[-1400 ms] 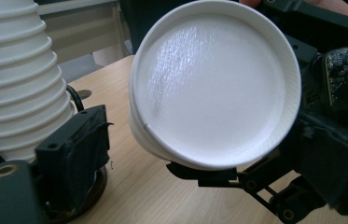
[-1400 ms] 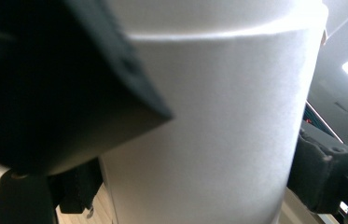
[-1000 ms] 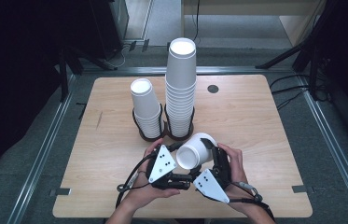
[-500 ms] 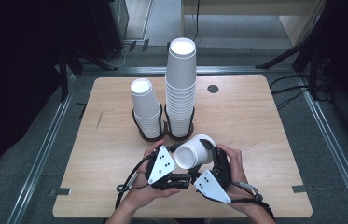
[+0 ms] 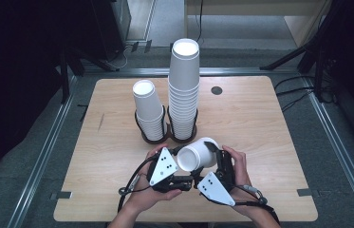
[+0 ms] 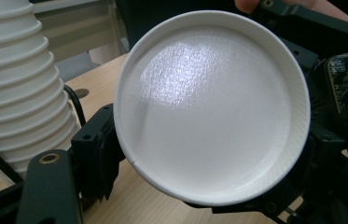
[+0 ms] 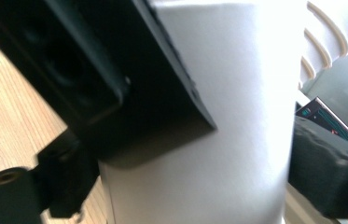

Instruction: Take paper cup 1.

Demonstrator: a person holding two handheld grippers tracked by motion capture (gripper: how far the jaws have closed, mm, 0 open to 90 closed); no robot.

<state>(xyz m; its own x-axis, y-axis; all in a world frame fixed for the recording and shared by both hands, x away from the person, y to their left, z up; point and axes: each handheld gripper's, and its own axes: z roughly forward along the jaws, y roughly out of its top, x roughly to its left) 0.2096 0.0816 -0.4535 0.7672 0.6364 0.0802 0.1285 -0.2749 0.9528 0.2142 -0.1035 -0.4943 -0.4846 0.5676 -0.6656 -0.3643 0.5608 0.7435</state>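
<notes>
Little has shifted since a second ago: both my hands have kept their place over the near middle of the tabletop (image 5: 260, 118), and the cup (image 5: 197, 155) lies between them much as before, but my left tool (image 5: 178, 164) has just been closing and my right tool (image 5: 209, 164) has just been opening. Behind them stand the tall stack (image 5: 184, 90) and the short stack (image 5: 148, 110), each upright in a black ring holder (image 5: 152, 137), side by side and touching. I judge I am handing the cup over from right to left, which is why both tools crowd it at once. In the left gripper view the left jaws sit against the cup's base end, clamped on it as far as I can tell; in the right gripper view the cup wall still runs between my right jaws, one lying along it, the other looking just apart, so that grip seems loosened. The cup lies on its side, clear of the tabletop, long axis roughly level, base towards me and left, mouth towards the stacks.
</notes>
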